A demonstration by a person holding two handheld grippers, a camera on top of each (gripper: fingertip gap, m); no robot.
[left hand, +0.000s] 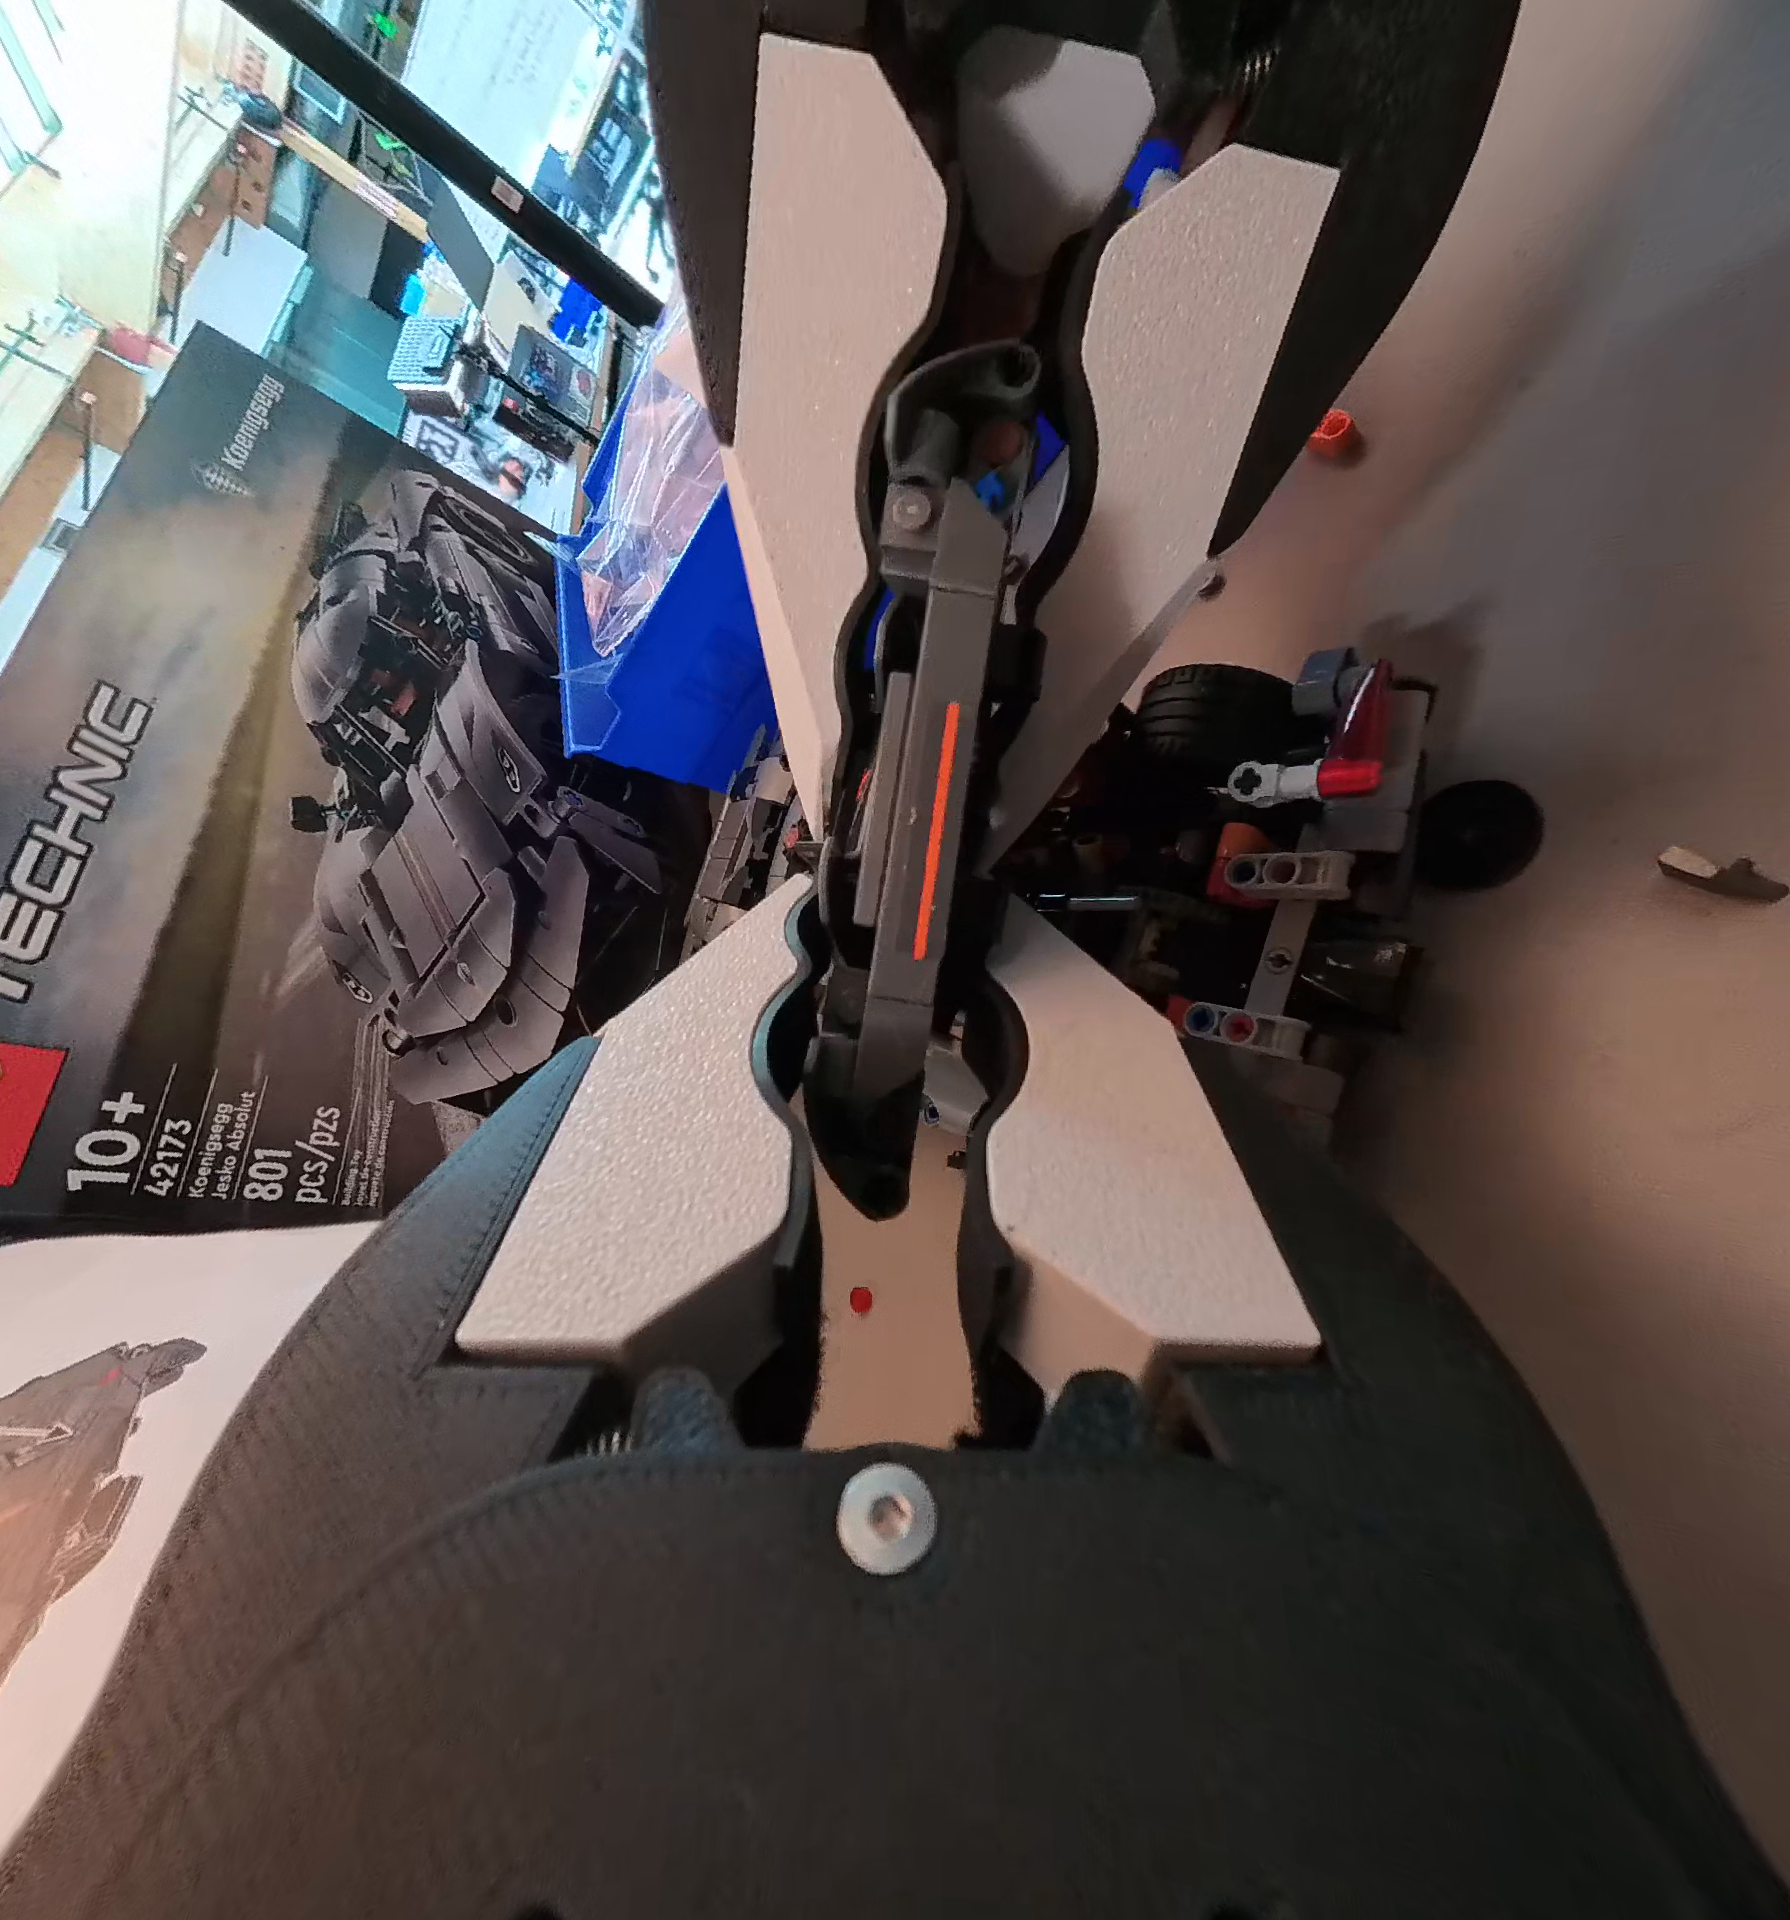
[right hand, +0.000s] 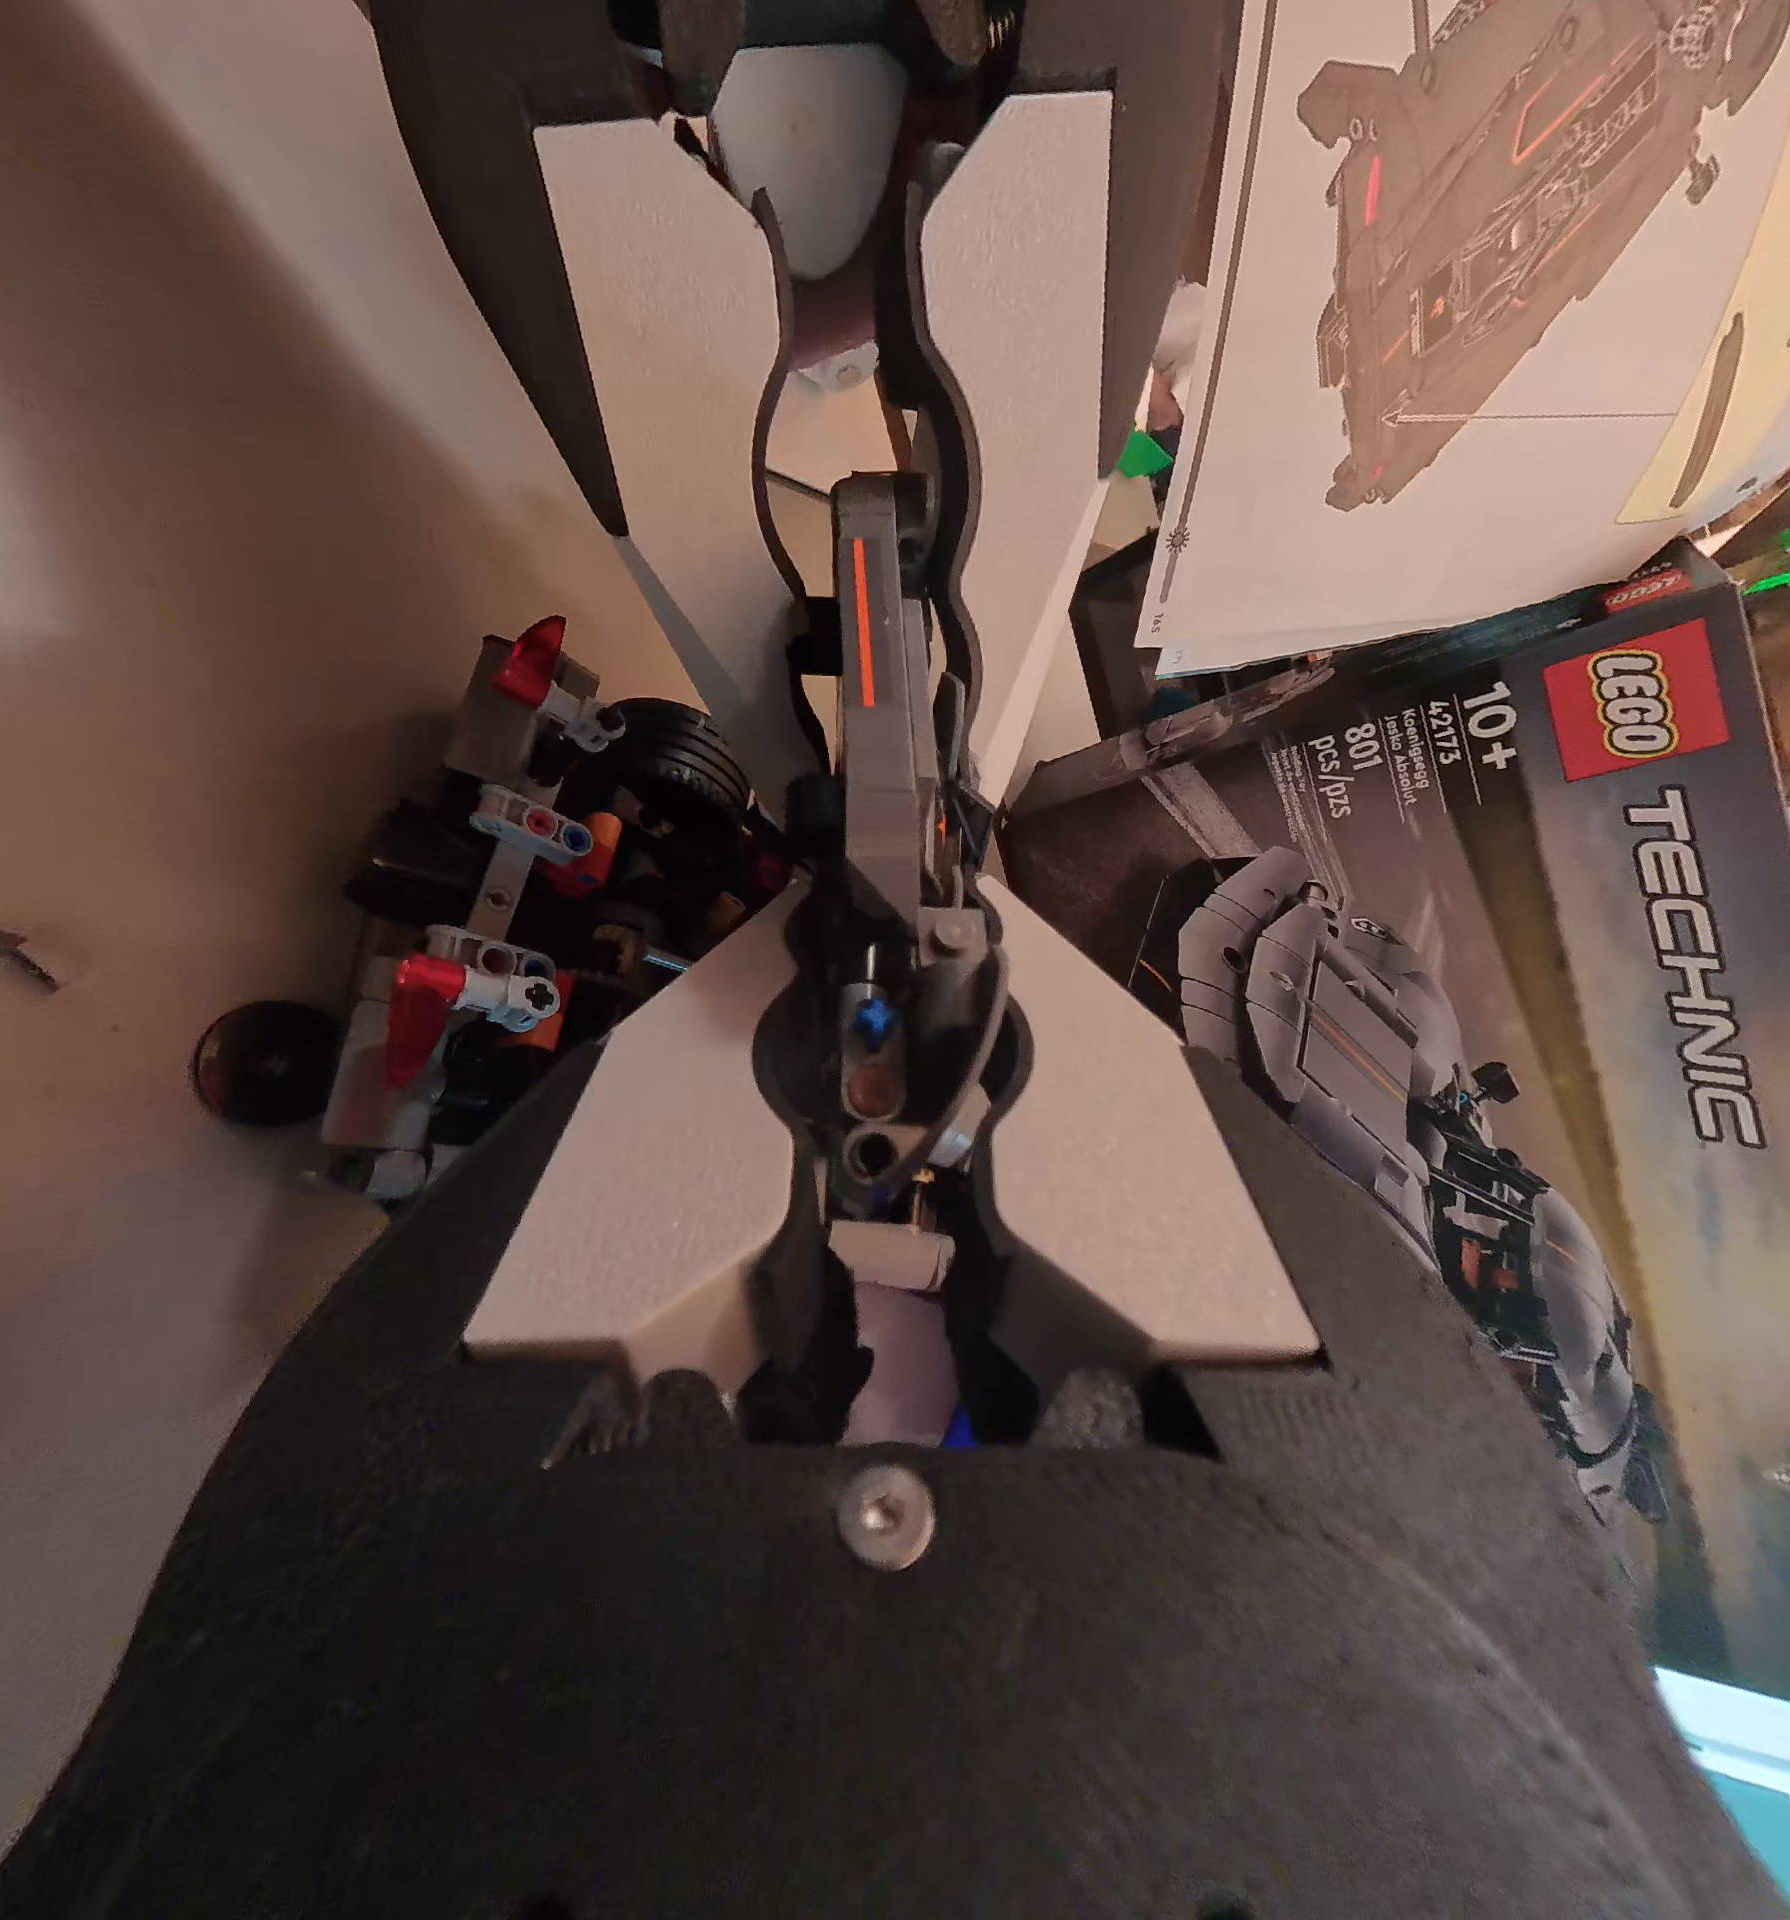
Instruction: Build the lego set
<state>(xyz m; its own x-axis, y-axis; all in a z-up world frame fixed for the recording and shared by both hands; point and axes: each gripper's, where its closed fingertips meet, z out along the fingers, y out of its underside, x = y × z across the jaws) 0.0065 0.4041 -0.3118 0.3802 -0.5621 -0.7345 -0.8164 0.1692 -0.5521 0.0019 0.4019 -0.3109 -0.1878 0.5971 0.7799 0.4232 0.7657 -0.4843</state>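
A long grey Lego panel sub-assembly [left hand: 932, 790] with an orange stripe is held between both grippers, above the table. My left gripper [left hand: 906, 935] is shut on its near end. The right gripper's fingers [left hand: 829, 416] come in from the top of the left wrist view, clamped on the far end. In the right wrist view, my right gripper [right hand: 896, 904] is shut on the same sub-assembly [right hand: 875, 748], and the left gripper's fingers [right hand: 662, 312] face it from above. The partly built car chassis [left hand: 1286, 831] [right hand: 517, 883], with red tail lights and a black tyre, lies on the table below.
A loose black wheel [left hand: 1483, 834] [right hand: 265, 1062], a small grey piece [left hand: 1717, 878] [right hand: 3, 956] and an orange piece [left hand: 1332, 431] lie on the pale table [left hand: 1649, 1143]. The set's box [left hand: 247, 727] [right hand: 1493, 935], an open instruction booklet [right hand: 1493, 260] and a blue bin [left hand: 662, 644] of bags stand beside. Left and right tips are no more than a few centimetres apart. From either gripper's tips it is about 11 cm to the loose black wheel [right hand: 265, 1062]. My left wrist view [left hand: 1476, 827] looks at it from another angle.
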